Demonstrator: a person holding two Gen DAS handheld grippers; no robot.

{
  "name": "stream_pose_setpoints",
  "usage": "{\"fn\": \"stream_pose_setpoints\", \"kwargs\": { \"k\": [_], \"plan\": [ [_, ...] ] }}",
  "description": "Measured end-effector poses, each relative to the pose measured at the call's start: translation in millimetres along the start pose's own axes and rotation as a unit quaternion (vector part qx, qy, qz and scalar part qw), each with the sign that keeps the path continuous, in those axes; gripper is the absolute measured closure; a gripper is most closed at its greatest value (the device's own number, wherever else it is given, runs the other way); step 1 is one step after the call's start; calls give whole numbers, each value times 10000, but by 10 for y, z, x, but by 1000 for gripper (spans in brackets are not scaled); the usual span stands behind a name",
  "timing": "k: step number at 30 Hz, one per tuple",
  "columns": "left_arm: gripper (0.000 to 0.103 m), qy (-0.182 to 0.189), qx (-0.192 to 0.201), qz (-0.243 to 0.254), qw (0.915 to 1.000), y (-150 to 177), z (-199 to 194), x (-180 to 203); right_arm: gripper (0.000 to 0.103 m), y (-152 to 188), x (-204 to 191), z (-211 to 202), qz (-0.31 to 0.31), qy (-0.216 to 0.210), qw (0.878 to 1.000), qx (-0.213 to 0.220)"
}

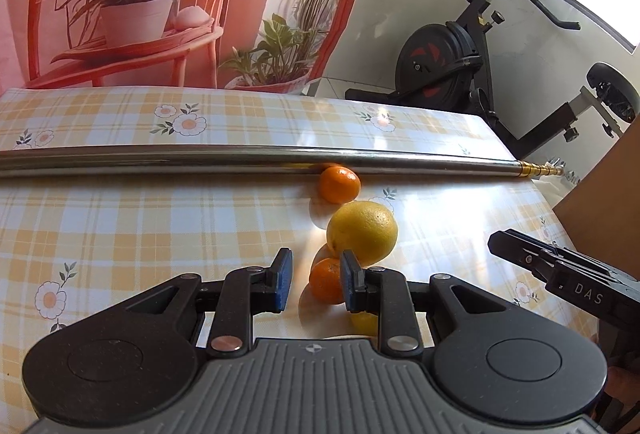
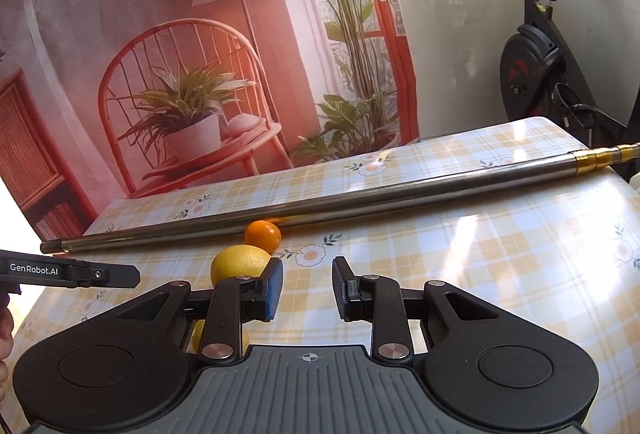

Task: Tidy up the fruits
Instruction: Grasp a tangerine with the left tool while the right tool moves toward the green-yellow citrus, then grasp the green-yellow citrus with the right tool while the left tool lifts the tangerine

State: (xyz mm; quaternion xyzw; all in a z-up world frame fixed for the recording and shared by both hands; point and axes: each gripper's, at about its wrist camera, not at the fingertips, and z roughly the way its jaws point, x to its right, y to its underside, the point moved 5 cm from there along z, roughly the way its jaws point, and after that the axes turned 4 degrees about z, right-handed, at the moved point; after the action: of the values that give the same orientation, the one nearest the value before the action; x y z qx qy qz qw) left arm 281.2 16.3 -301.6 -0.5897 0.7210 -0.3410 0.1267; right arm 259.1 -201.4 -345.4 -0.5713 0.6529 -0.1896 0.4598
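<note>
In the left wrist view a small orange mandarin (image 1: 339, 184) lies against a long steel pole (image 1: 200, 156). A big yellow citrus (image 1: 362, 232) sits nearer. Another mandarin (image 1: 326, 280) lies just beyond my open left gripper (image 1: 314, 284), partly behind its right finger. A yellow fruit (image 1: 365, 323) peeks out under that finger. In the right wrist view my right gripper (image 2: 306, 288) is open and empty above the cloth. The yellow citrus (image 2: 240, 264) and a mandarin (image 2: 263, 235) lie to its left front. A yellow fruit (image 2: 199, 334) shows under its left finger.
The table has a yellow plaid flowered cloth (image 1: 120, 226). The pole crosses the table behind the fruit (image 2: 320, 204). An exercise bike (image 1: 460, 58) stands beyond the table's right end. A brown box edge (image 1: 600, 190) is at the right. A printed backdrop hangs behind.
</note>
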Motion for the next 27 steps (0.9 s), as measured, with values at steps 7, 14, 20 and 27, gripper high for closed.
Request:
{"fn": "stream_pose_setpoints", "kwargs": {
  "k": [7,14,20,27],
  "plan": [
    [75,163,-343,-774,9963,-4,351,-70,77,43,158,46,131,55,9999,-58],
    [66,158,-499,-689,9962,30,483,7,77,108,299,97,249,112,9995,-132],
    [64,184,-615,-749,9951,48,571,-17,77,150,325,128,289,109,9994,-178],
    [65,105,-550,-720,9958,84,562,-39,77,179,299,145,298,62,9992,-256]
  ]
}}
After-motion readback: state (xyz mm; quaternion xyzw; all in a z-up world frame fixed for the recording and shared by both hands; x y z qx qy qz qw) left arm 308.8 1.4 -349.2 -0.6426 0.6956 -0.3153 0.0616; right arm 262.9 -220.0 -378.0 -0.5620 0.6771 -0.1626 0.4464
